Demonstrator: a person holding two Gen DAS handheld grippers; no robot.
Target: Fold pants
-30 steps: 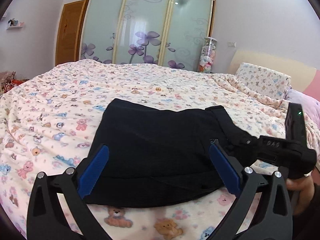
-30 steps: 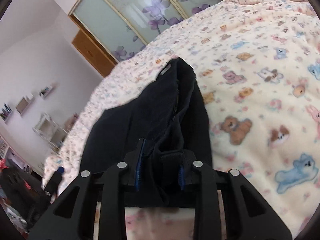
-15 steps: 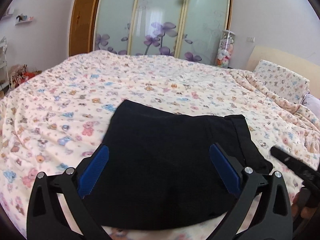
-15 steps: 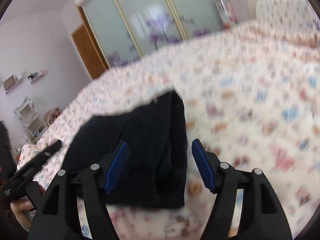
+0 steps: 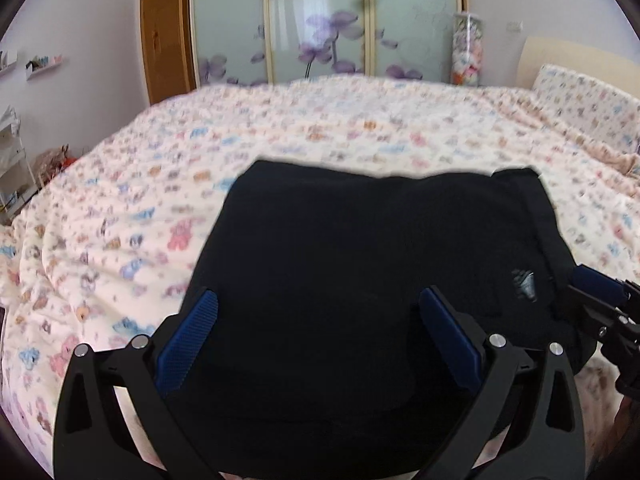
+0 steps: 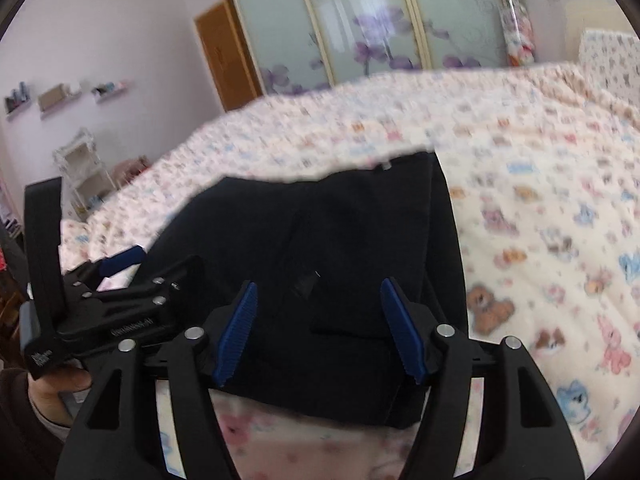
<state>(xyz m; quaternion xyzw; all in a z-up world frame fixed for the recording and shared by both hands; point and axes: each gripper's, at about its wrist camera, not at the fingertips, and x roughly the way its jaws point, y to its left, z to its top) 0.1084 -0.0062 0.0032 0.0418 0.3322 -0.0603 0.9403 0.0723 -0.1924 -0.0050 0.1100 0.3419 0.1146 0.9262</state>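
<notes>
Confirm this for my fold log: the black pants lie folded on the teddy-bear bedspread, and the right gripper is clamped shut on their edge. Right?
Not quite. The right gripper is open, its blue pads standing apart above the black pants, as the right wrist view shows. The pants do lie folded on the teddy-bear bedspread.

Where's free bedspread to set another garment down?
Free: the bedspread right of the folded pants toward the pillow, and the stretch between them and the wardrobe. Crowded: the near edge, where both grippers hover open.
</notes>
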